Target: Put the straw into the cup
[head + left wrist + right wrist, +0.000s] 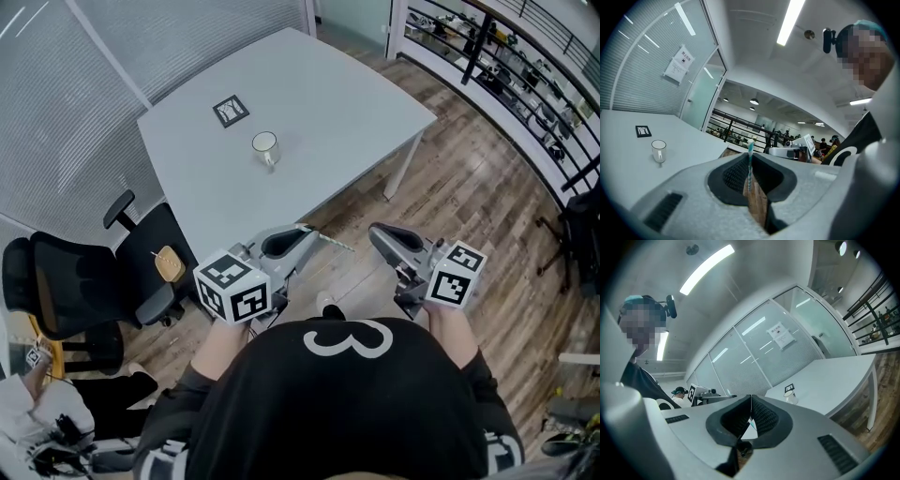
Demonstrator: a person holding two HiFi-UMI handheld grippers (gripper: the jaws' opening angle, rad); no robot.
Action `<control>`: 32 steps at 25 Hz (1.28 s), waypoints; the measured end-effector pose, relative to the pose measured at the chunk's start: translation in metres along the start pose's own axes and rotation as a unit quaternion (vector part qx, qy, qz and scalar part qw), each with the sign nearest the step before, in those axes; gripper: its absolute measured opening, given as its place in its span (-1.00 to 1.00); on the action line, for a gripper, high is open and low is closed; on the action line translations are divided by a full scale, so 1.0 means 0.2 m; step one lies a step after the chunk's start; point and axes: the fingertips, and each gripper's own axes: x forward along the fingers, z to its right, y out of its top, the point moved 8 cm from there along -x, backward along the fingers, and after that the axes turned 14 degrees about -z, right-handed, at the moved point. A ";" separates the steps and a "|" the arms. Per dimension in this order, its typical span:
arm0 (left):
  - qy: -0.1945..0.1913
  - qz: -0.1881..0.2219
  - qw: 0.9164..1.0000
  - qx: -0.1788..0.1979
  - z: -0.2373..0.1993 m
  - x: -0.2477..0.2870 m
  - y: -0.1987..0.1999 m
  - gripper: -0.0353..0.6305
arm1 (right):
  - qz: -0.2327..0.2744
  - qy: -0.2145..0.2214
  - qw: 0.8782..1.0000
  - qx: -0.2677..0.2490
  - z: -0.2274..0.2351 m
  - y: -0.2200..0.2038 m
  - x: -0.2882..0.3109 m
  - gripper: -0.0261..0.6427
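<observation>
**Straw** (750, 164): thin, teal-and-white striped. It is clamped between the pads of the left gripper (298, 232). In the head view its free end sticks out to the right of the jaw tips, low in the centre of the frame, over the wooden floor just short of the table's near edge.

**Cup** (265, 148): clear and upright, standing alone on the grey table (356, 112), upper centre of the frame and well apart from the straw. A square marker card (231, 111) lies near it, up and to the left.

**Right gripper** (377, 232): jaws closed together with nothing between them, lower right of centre, beside the left one.

**Status (judged):** the straw is in carriage and not yet in the cup.

**Hazards (judged):**
- The straw is slender and may pivot or slip in the pads, throwing off the aim.
- The projecting end could strike the rim instead of the mouth if brought in at a slant.
- The cup looks light and nothing steadies it, so a sideways knock could tip or push it.
</observation>
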 end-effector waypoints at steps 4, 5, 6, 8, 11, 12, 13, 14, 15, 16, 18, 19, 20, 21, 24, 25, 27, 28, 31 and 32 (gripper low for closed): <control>-0.003 -0.002 1.000 -0.006 -0.17 0.09 0.09 -0.79 | -0.006 0.000 1.000 0.000 0.16 0.13 0.10 -0.88; -0.003 -0.003 1.000 -0.008 -0.21 0.10 0.11 -0.79 | -0.008 0.001 1.000 0.000 0.19 0.16 0.12 -0.88; -0.002 -0.002 1.000 -0.008 -0.24 0.12 0.14 -0.79 | -0.009 0.002 1.000 0.000 0.22 0.19 0.15 -0.88; 0.000 -0.001 1.000 -0.009 -0.31 0.14 0.18 -0.79 | -0.012 0.004 1.000 0.001 0.28 0.24 0.20 -0.88; 0.006 0.003 1.000 -0.011 -0.42 0.15 0.22 -0.79 | -0.019 0.005 1.000 0.002 0.37 0.30 0.28 -0.88; 0.008 0.004 1.000 -0.012 -0.45 0.16 0.23 -0.79 | -0.021 0.006 1.000 0.002 0.39 0.31 0.31 -0.88; 0.010 0.005 1.000 -0.014 -0.48 0.16 0.23 -0.79 | -0.024 0.007 1.000 0.002 0.42 0.31 0.33 -0.88; 0.012 0.007 1.000 -0.015 -0.50 0.17 0.23 -0.79 | -0.027 0.009 1.000 0.002 0.44 0.32 0.35 -0.88; 0.016 0.008 1.000 -0.017 -0.52 0.17 0.22 -0.79 | -0.031 0.011 0.999 0.001 0.46 0.31 0.37 -0.88; 0.020 0.011 1.000 -0.019 -0.53 0.17 0.22 -0.79 | -0.036 0.013 0.999 0.000 0.47 0.31 0.39 -0.88; 0.027 0.018 0.999 -0.024 -0.58 0.15 0.23 -0.79 | -0.049 0.019 0.999 -0.005 0.50 0.33 0.45 -0.88; 0.031 0.021 0.999 -0.027 -0.62 0.14 0.24 -0.79 | -0.054 0.023 0.998 -0.007 0.51 0.35 0.49 -0.88; 0.036 0.024 0.999 -0.030 -0.65 0.13 0.24 -0.79 | -0.058 0.026 0.998 -0.007 0.53 0.37 0.54 -0.88; 0.040 0.027 0.998 -0.034 -0.69 0.11 0.25 -0.79 | -0.061 0.029 0.998 -0.008 0.54 0.39 0.57 -0.88; 0.050 0.038 0.997 -0.045 -0.74 0.07 0.24 -0.79 | -0.073 0.037 0.997 -0.009 0.55 0.40 0.64 -0.88; 0.054 0.041 0.997 -0.048 -0.75 0.06 0.23 -0.79 | -0.078 0.040 0.996 -0.009 0.56 0.40 0.65 -0.88; 0.060 0.045 0.996 -0.055 -0.76 0.04 0.22 -0.79 | -0.087 0.045 0.995 -0.009 0.56 0.40 0.68 -0.88; 0.063 0.047 0.995 -0.058 -0.76 0.03 0.21 -0.79 | -0.090 0.048 0.995 -0.010 0.56 0.40 0.69 -0.88; 0.072 0.048 0.994 -0.066 -0.79 0.01 0.19 -0.79 | -0.092 0.055 0.994 -0.006 0.56 0.40 0.73 -0.88; 0.075 0.047 0.994 -0.068 -0.79 0.01 0.19 -0.79 | -0.093 0.057 0.994 -0.002 0.57 0.39 0.73 -0.88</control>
